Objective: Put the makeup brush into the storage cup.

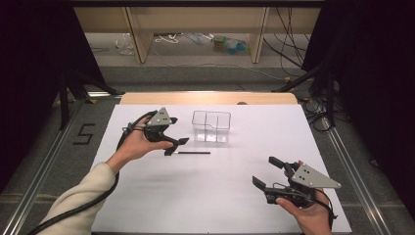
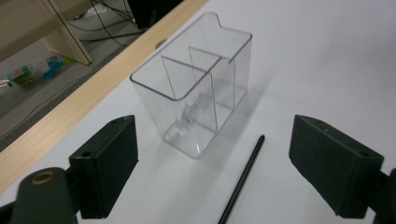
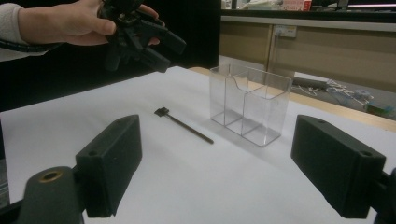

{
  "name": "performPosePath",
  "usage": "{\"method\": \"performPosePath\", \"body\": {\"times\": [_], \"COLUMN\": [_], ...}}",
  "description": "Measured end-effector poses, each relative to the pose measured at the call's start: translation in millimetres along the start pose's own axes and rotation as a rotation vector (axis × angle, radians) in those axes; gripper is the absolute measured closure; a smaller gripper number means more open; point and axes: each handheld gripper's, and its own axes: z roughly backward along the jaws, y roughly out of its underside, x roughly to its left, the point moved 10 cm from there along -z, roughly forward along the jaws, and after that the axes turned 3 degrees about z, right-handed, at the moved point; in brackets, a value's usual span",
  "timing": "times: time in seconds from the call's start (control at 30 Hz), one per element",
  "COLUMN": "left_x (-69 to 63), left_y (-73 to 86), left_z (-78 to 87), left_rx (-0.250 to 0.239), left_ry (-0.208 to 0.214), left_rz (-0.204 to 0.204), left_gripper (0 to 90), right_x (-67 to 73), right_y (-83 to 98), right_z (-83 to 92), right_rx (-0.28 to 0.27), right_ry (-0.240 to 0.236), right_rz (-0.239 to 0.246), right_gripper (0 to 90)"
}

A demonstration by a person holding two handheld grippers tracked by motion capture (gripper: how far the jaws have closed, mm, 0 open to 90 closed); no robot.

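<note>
A clear plastic box (image 1: 211,126) with inner dividers stands upright on the white table, also seen close up as the box (image 2: 196,93) and the box (image 3: 248,103). A thin black stick (image 1: 192,152) lies flat just in front of it; the stick (image 2: 242,179) runs between my left jaws, and the stick (image 3: 185,124) has a small head at one end. My left gripper (image 1: 175,146) hovers open above the stick's left end. My right gripper (image 1: 266,172) is open near the front right, holding nothing.
The white table sheet (image 1: 210,196) ends at a wooden strip (image 1: 208,98) at the far edge. Beyond it are wooden furniture legs, cables and bottles (image 1: 230,45) on the floor. Metal rails run along both sides of the table.
</note>
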Motion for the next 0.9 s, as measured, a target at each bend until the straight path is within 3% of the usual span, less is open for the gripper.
{"method": "performPosePath", "body": {"times": [0.17, 0.27, 0.3, 0.43, 0.47, 0.8, 0.9], "left_x": [1.8, 0.5, 0.5, -0.8, -0.1, -0.3, -0.1], "left_y": [9.9, 19.5, 19.5, 32.6, 34.7, 48.4, 54.0], "left_z": [-4.5, -8.6, -8.6, -14.4, -14.7, -20.7, -21.4], "left_rx": [0.078, 0.155, 0.155, 0.246, 0.265, 0.346, 0.400], "left_ry": [0.007, 0.021, 0.021, 0.027, 0.026, 0.034, 0.046], "left_rz": [-0.052, -0.080, -0.080, -0.134, -0.151, -0.177, -0.212], "left_gripper": [16.0, 16.3, 16.4, 16.6, 16.8, 18.6, 19.9], "right_x": [0.3, -0.3, -0.3, 0.3, -0.1, -0.4, 0.1], "right_y": [0.1, 1.0, 1.0, 2.3, 0.8, 1.9, 1.5], "right_z": [-0.2, 0.7, 0.6, 1.2, -0.1, 0.3, -0.3], "right_rx": [-0.002, 0.012, 0.012, 0.029, 0.008, 0.018, 0.013], "right_ry": [-0.005, -0.002, -0.002, -0.005, -0.001, -0.002, -0.004], "right_rz": [0.000, 0.001, 0.001, 0.001, 0.003, 0.000, -0.001], "right_gripper": [17.6, 17.6, 17.6, 17.6, 17.5, 17.5, 17.5]}}
